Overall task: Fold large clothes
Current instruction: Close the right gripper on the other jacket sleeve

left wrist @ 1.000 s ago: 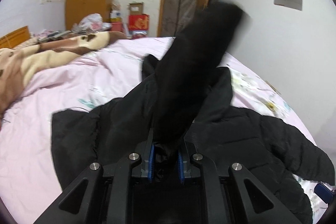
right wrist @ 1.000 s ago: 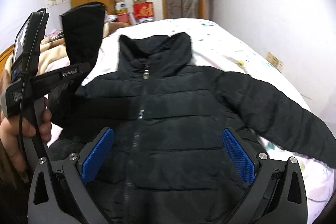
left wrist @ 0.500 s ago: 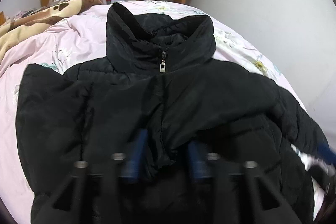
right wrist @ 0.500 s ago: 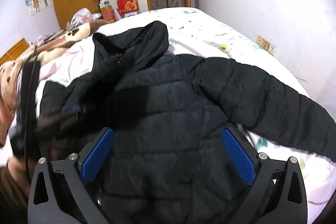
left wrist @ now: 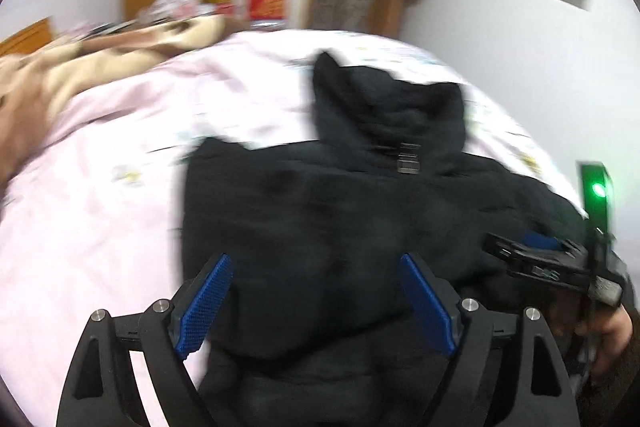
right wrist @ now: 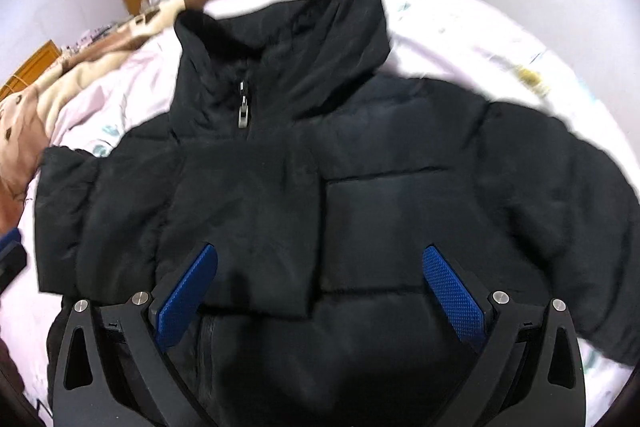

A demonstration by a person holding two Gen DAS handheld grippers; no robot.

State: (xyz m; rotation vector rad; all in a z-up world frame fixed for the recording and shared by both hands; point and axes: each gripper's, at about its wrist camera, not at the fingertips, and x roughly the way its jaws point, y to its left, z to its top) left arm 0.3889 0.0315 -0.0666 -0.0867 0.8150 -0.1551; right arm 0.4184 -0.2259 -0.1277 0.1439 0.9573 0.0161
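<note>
left hand-held gripper [left wrist: 314, 301]: jaws have just been opening, blue pads wide apart, nothing between them; folded sleeve [right wrist: 176, 227] lies released across the chest. right hand-held gripper [right wrist: 320, 297] also spread wide and empty, hovering over the black puffer jacket [right wrist: 360, 187], which is front-up on the pink bed [left wrist: 100, 207], collar toward the far end. my judgement: take the other sleeve [right wrist: 560, 227] at its cuff, carry it low across the chest, avoid dragging the body askew.
</note>
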